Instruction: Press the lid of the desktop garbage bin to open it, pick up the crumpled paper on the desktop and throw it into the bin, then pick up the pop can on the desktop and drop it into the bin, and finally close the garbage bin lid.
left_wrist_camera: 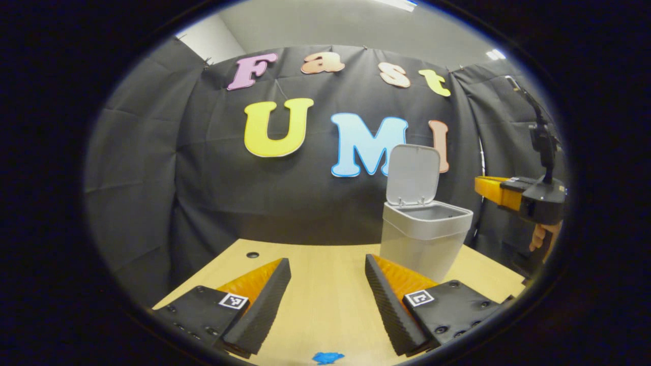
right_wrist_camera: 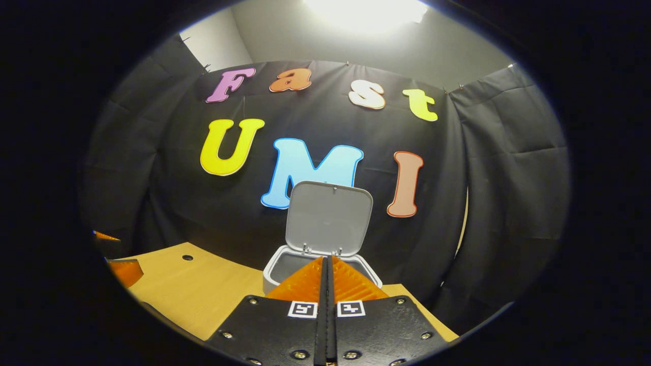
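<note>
In the left gripper view, the left gripper (left_wrist_camera: pixel 328 284) is held low over the table (left_wrist_camera: pixel 325 310) with its fingers spread wide and nothing between them; a small blue scrap (left_wrist_camera: pixel 328 358) lies just below. Ahead and to the right stands the bin (left_wrist_camera: pixel 424 236), its lid (left_wrist_camera: pixel 413 174) raised upright. In the right gripper view, the right gripper (right_wrist_camera: pixel 327 274) is poised directly before the bin's opening, fingers pressed together, and is judged the nearer one for closing the lid.
</note>
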Available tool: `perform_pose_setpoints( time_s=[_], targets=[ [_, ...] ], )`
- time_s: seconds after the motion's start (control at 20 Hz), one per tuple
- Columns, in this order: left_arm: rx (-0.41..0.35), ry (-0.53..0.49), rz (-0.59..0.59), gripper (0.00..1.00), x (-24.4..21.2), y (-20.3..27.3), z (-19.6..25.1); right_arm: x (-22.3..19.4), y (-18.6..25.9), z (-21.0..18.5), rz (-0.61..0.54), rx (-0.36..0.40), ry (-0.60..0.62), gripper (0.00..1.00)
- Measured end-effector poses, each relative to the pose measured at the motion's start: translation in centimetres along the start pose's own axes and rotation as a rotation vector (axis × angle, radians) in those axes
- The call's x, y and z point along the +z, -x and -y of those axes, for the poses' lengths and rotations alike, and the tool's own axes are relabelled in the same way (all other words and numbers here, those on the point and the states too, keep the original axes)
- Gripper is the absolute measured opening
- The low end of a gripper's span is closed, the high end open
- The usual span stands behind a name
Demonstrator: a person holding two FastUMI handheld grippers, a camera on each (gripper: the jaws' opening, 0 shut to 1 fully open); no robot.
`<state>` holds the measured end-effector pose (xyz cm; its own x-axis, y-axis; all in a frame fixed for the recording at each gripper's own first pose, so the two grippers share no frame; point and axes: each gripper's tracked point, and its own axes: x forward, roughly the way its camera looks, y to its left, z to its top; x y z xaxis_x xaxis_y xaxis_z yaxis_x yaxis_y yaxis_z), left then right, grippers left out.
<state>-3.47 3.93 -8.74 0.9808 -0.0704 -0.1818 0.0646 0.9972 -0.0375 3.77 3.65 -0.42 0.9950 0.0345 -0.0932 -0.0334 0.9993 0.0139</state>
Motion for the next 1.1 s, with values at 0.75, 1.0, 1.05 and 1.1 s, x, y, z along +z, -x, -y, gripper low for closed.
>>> perform_pose_setpoints(
  time_s=[0.75, 1.0, 1.05, 1.1],
  targets=[
    [0.011, -0.030, -0.225, 0.97, -13.3, 4.2, 1.1, 0.6, 9.3, 1.0, -0.004, 0.084, -0.070, 0.01],
    [0.048, -0.020, -0.270, 0.96, -16.7, 6.6, 2.2, -0.3, 11.8, 2.1, 0.001, 0.130, -0.109, 0.07],
    [0.055, -0.020, -0.276, 0.95, -17.3, 7.0, 2.2, -0.5, 12.0, 2.3, 0.000, 0.130, -0.124, 0.08],
    [0.060, -0.019, -0.283, 0.96, -17.9, 7.3, 2.2, -1.1, 12.2, 2.6, -0.011, 0.126, -0.139, 0.08]
  ],
)
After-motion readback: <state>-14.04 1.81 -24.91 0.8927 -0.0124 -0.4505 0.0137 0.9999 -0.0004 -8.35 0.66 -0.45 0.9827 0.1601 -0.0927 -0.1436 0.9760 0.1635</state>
